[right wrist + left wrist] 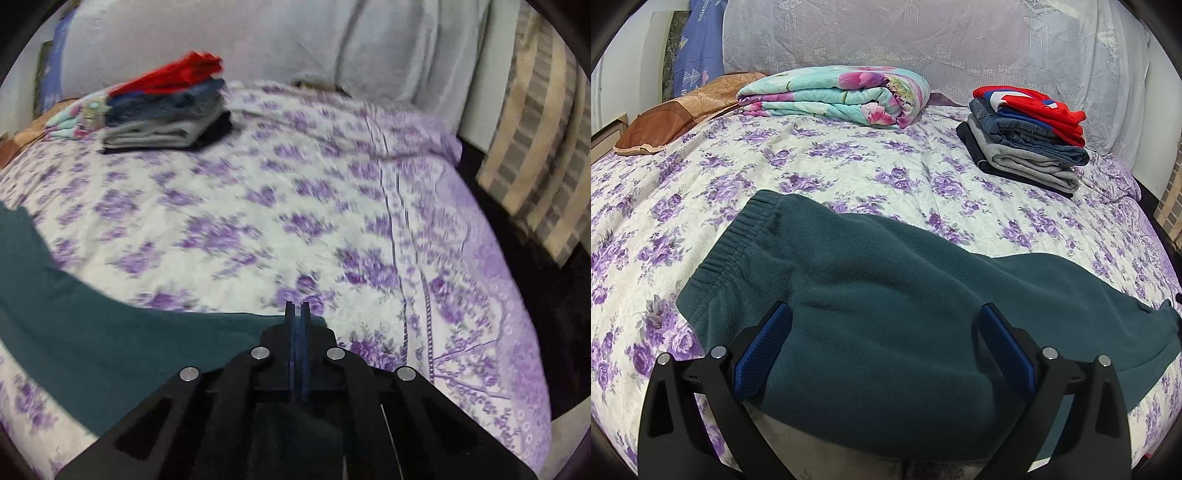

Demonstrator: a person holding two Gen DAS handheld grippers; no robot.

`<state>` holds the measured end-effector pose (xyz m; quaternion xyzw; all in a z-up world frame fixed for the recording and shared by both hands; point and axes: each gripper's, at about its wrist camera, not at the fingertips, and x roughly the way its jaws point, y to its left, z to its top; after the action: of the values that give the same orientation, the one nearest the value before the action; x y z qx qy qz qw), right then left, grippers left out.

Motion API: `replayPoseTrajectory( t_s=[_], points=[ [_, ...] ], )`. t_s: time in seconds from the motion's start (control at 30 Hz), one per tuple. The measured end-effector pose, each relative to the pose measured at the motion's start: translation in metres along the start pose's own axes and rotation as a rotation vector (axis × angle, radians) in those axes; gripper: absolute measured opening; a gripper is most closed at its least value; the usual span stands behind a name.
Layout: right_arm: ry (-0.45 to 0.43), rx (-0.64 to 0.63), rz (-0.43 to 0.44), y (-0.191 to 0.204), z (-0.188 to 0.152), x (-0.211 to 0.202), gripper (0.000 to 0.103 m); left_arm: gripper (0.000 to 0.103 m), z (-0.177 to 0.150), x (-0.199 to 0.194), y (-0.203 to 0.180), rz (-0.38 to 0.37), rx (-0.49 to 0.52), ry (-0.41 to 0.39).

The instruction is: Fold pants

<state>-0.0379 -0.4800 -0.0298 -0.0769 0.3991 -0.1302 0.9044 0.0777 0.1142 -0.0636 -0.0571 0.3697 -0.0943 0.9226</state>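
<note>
While green pants [886,295] cover the floral bed [849,155], left hand-held gripper [884,317] gapes, right [297,308] pinched shut

Dark teal fleece pants [886,295], flat across the floral bedsheet [849,158], waistband left.

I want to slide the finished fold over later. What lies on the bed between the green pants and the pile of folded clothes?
Only bare floral bedsheet lies between the green pants and the pile of folded clothes; the left wrist view shows it best.
</note>
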Motion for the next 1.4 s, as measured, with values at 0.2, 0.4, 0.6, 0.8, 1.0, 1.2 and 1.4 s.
replayPoseTrajectory(
  t_s=[0.2, 0.4, 0.6, 0.8, 1.0, 1.2, 1.4],
  points=[
    [-0.082, 0.110, 0.252, 0.014, -0.007, -0.024, 0.024, 0.099, 0.000, 0.000, 0.000, 0.000, -0.002, -0.002],
    [-0.134, -0.005, 0.517, 0.107, 0.040, -0.036, 0.045, 0.099, -0.003, 0.000, -0.004, 0.038, 0.024, 0.018],
    [-0.026, -0.115, 0.777, 0.237, 0.097, -0.009, 0.045, 0.099, -0.026, -0.015, 0.003, 0.141, 0.063, 0.028],
    [0.107, -0.174, 0.842, 0.326, 0.135, 0.028, 0.045, 0.099, -0.021, -0.027, 0.021, 0.112, 0.035, 0.042],
    [0.090, -0.241, 0.866, 0.354, 0.115, 0.027, 0.025, 0.099, -0.034, -0.022, 0.026, 0.090, 0.061, 0.025],
    [-0.014, -0.433, 0.826, 0.368, 0.082, -0.018, 0.032, 0.099, -0.034, -0.024, 0.031, 0.057, 0.028, -0.007],
    [0.109, -0.298, 0.927, 0.363, 0.095, 0.007, 0.040, 0.099, -0.034, -0.024, 0.031, 0.056, 0.021, -0.013]
  ],
)
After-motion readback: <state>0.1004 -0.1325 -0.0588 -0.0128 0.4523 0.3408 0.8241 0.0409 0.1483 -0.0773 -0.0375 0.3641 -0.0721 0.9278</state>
